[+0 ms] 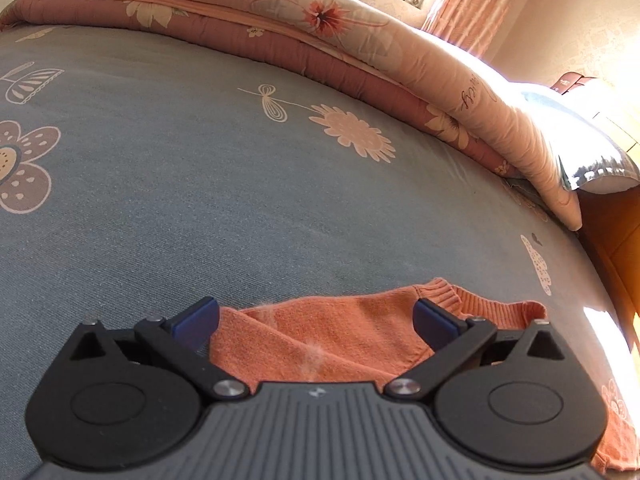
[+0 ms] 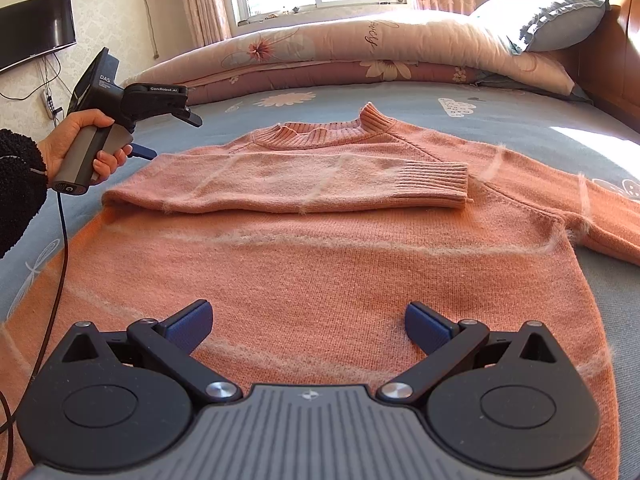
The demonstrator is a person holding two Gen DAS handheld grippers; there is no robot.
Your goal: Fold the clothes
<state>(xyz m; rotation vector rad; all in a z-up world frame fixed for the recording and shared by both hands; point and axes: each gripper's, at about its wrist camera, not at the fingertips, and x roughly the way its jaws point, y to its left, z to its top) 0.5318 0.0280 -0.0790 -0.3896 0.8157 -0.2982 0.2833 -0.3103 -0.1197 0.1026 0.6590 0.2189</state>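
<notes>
An orange knit sweater (image 2: 320,272) lies flat on the bed (image 2: 500,120), front up, its collar (image 2: 324,132) toward the folded quilt (image 2: 360,48) along the far edge and its hem toward the near edge. One sleeve (image 2: 288,184) is folded across the chest, with its ribbed cuff (image 2: 436,184) ending near the opposite shoulder. The other sleeve (image 2: 580,200) stretches out toward the bed's right edge.

The right gripper (image 2: 308,328) sits over the lower body of the sweater, its blue-padded fingers (image 2: 190,326) spread wide with nothing between them; the knit lies under and beyond them.

The left gripper (image 1: 316,320), in its own view, also has its fingers (image 1: 196,320) spread apart, with the sweater's shoulder and ribbed collar (image 1: 492,304) showing in the gap, not pinched. From the right wrist view, a hand (image 2: 80,144) holds the left gripper (image 2: 168,128) just beside the folded shoulder, near the left edge of the bed. A grey pillow (image 2: 556,20) rests at the far right corner.
</notes>
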